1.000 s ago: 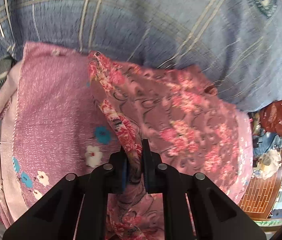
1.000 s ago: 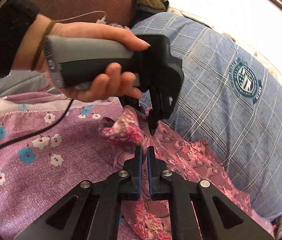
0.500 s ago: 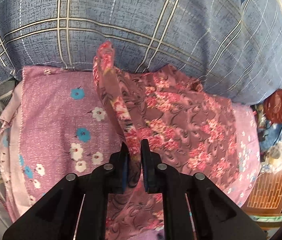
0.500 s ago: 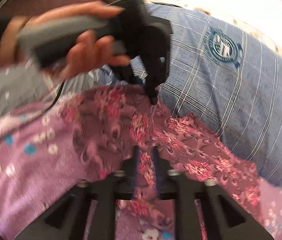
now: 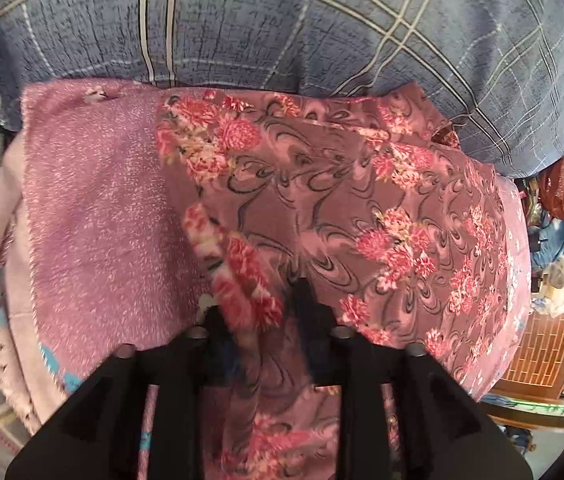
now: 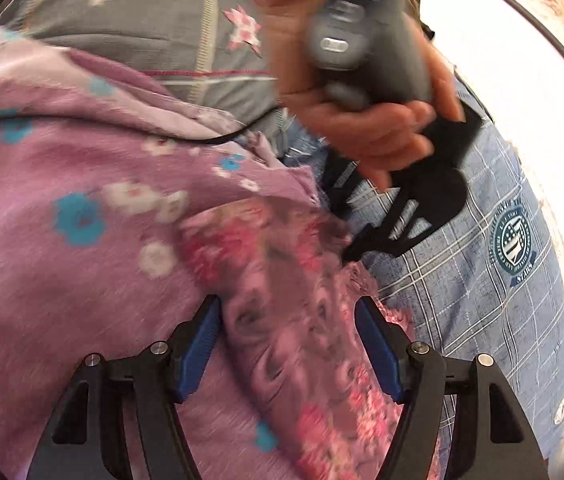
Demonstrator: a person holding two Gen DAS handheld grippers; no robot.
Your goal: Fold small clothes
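Both tools now spread apart, floral garment (image 5: 346,208) released, lying flat between right tool (image 6: 288,336) fingers, left tool (image 5: 257,316) open

The floral garment (image 5: 342,208) lies on the flowered sheet (image 5: 93,208); the plaid cloth (image 5: 282,20) lies at twelve o'clock.

Right gripper (image 6: 288,344) fills the lower frame, jaws spread wide; left gripper (image 5: 259,316), low centre, parted; left hand (image 6: 366,120) grips its handle at upper right
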